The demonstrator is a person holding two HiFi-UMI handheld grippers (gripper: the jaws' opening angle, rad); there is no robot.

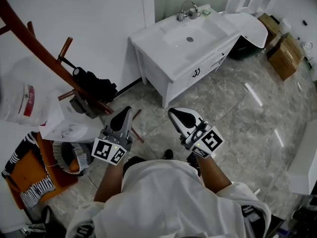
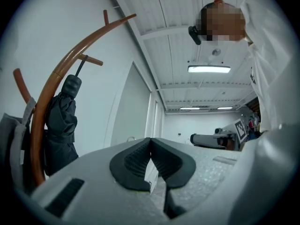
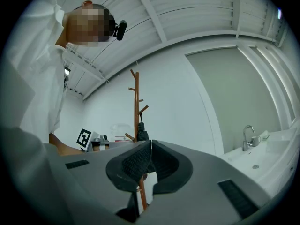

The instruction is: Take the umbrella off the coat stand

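Note:
A folded black umbrella [image 1: 95, 86] hangs by its strap from a peg of the brown wooden coat stand [image 1: 47, 58]. In the left gripper view the umbrella [image 2: 62, 121] is at the left against the curved pole [image 2: 70, 62], well away from the jaws. In the right gripper view the stand [image 3: 136, 104] is far off, with the umbrella [image 3: 142, 134] just above the jaw tips. My left gripper [image 1: 127, 111] and right gripper [image 1: 173, 112] are held side by side in front of the person's body. Both are shut and hold nothing. Neither touches the stand.
A white vanity with a sink and tap [image 1: 190, 36] stands ahead against the wall. Cardboard boxes [image 1: 282, 53] lie at the far right. A white bag [image 1: 27, 100] hangs on the stand, and an orange and striped cloth [image 1: 27, 175] lies on the marble floor beside a basket [image 1: 72, 157].

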